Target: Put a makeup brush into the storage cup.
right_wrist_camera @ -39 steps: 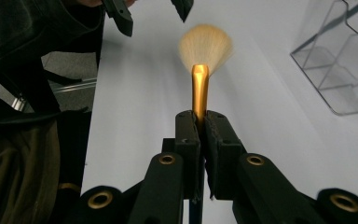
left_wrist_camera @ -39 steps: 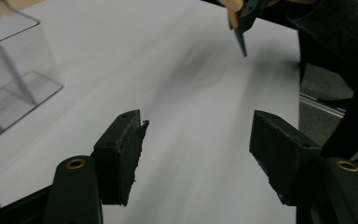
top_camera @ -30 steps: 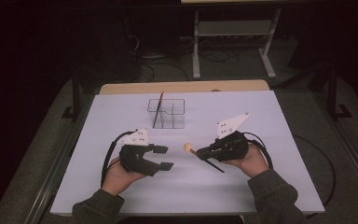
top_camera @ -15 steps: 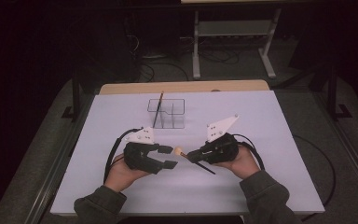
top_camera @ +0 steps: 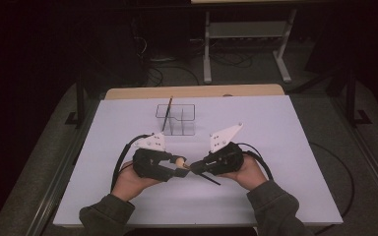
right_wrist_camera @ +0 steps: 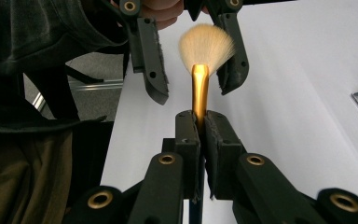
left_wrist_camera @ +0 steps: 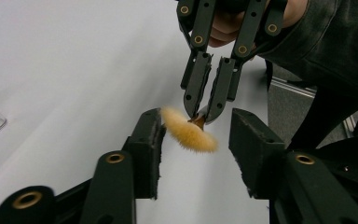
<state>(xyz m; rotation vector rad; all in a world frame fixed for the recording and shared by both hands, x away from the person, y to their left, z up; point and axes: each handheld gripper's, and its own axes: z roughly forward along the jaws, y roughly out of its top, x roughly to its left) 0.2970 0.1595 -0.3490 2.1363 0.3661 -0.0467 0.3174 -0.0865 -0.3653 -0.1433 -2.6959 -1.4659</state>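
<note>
Softly fanned bristles of the gold-ferruled brush [right_wrist_camera: 200, 60] perhaps graze the left gripper [left_wrist_camera: 196, 154] jaws.

brush [right_wrist_camera: 200, 70]: soft, pale fluffy bristles, fine and matt; a smooth, glossy golden metal-looking ferrule; a dark, thin handle.
left gripper [left_wrist_camera: 196, 140]: matt black plastic-looking jaws with rough, slightly frayed pads; brass-coloured rivets shine at the joints.
right gripper [right_wrist_camera: 201, 126]: the same matt black jaws and shiny brass-coloured rivets, pad edges fuzzy.
grey plates [top_camera: 225, 136]: flat, pale, matt, dotted with small holes.
bench [top_camera: 285, 147]: smooth, pale sheet with a faint sheen; a bare wood-coloured strip at the far edge.
organiser [top_camera: 176, 119]: clear, glossy plastic or glass, with thin walls.
sleeves [top_camera: 275, 206]: dark, matt cloth, softly creased.
</note>
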